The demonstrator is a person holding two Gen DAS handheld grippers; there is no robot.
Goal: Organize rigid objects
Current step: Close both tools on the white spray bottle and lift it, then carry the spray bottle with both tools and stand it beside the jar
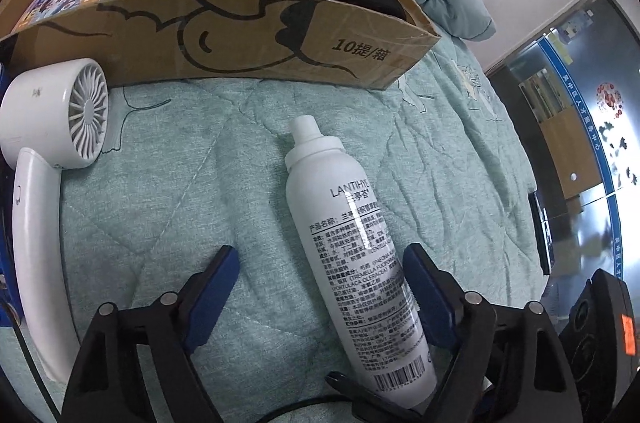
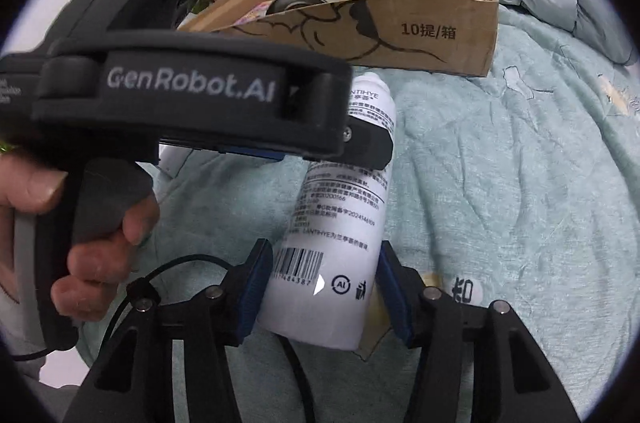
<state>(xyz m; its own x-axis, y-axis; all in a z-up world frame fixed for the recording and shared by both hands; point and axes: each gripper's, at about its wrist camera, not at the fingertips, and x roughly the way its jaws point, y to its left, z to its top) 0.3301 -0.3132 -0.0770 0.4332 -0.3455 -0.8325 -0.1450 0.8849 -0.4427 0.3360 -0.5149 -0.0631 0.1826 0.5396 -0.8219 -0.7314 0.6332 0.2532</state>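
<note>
White spray bottle [image 1: 352, 263] lying flat on the green quilted bed [image 1: 160, 215], just in front of the cardboard box [image 1: 248, 39]. Left claw [image 1: 320, 287] spread around its middle, right pad touching, left pad well clear. Right claw [image 2: 320, 287] pinching the bottom end. White hair dryer [image 1: 52, 151] off to the left.

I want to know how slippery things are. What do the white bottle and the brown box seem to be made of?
White bottle: probably smooth glossy metal or plastic; a bright glare streak crosses its printed side, and a recycling mark reads "Al", hinting at aluminium. Brown box: matte corrugated cardboard, with raw cut edges and creased corners.
</note>
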